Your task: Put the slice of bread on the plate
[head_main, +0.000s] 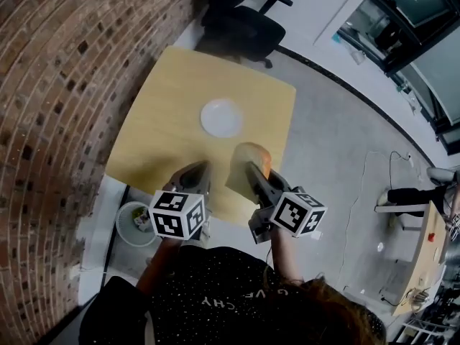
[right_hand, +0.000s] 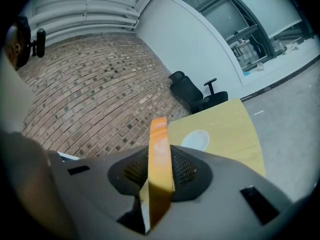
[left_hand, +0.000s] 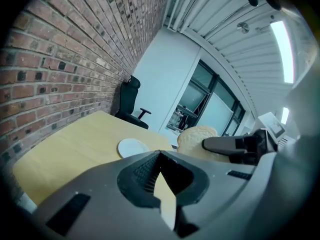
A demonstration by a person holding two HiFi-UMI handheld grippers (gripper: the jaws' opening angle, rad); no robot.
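Observation:
A white plate (head_main: 221,117) lies near the middle of the light wooden table (head_main: 172,92). My right gripper (head_main: 253,169) is shut on a slice of bread (head_main: 248,158) and holds it upright in the air over the table's near edge, short of the plate. In the right gripper view the bread (right_hand: 159,154) stands edge-on between the jaws, with the plate (right_hand: 196,140) beyond it. My left gripper (head_main: 195,172) hangs beside it on the left, jaws together and empty. The left gripper view shows the plate (left_hand: 132,147) ahead, and to its right the bread (left_hand: 196,136).
A brick wall (head_main: 50,85) runs along the table's left side. A black office chair (head_main: 241,20) stands at the table's far side. A white bin (head_main: 133,221) sits on the floor by the near left corner. Grey floor (head_main: 345,164) lies to the right.

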